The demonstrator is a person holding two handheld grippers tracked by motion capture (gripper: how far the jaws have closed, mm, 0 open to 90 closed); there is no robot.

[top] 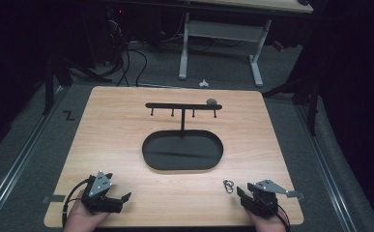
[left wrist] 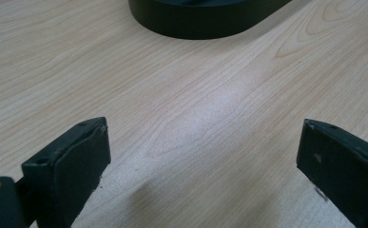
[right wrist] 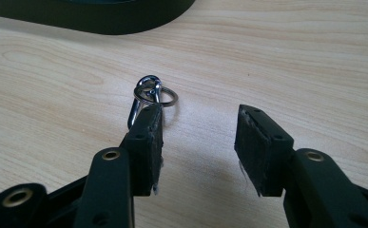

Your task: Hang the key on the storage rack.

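Keyring (right wrist: 149, 95), a small silver clip with a ring looped through it, lies flat on the table (top: 117, 140) near the front right corner, just ahead of the right claw (top: 245, 193). In the right gripper view it sits at the tip of one jaw, partly hidden behind that pad, and whether the pad touches it cannot be told; it is not between the jaws. The right claw (right wrist: 198, 142) is released, its jaws standing apart over bare wood. The left claw (top: 122, 197) rests at the front left of the table, well apart from the keyring, and is also released, its jaws spread wide with only table between them in the left gripper view (left wrist: 203, 161). A black oval tray (top: 208, 162) lies at the table's middle, beyond both claws. From it rises a thin post carrying a black bar (top: 175, 105) with four small hooks hanging below.
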